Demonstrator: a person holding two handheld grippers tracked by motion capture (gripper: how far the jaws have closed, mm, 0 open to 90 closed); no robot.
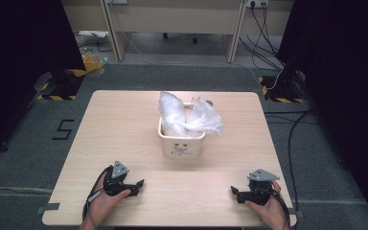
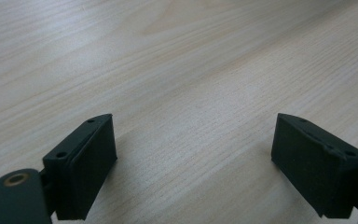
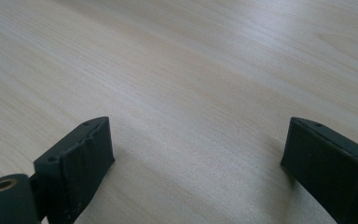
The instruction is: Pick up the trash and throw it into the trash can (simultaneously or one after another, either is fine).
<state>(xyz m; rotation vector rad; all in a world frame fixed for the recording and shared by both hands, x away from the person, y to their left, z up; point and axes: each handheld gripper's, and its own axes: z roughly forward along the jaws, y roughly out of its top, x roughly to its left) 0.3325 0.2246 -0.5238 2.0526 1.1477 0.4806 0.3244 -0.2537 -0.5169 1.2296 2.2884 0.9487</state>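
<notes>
Claws [image 1: 141, 182] [image 1: 233, 191] gape (nothing between) near bagged bin [image 1: 181, 142] on table [image 1: 124, 124].

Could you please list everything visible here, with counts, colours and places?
table: one, light wood, centre of the high view.
bin: one, cream with a small face print, mid-table.
plastic bag: one, clear and crumpled, lining the bin and spilling over its rim.
floor number: one black 5 on grey carpet, left of the table.
yellow packaging: some, on the floor at far left.
cables: several, black and white, on the floor at far right.
desk: one, beige, at the back.
left gripper: one, black, near left edge, fingers open over bare wood.
right gripper: one, black, near right edge, fingers open over bare wood.
hands: two, holding the grippers.
</notes>
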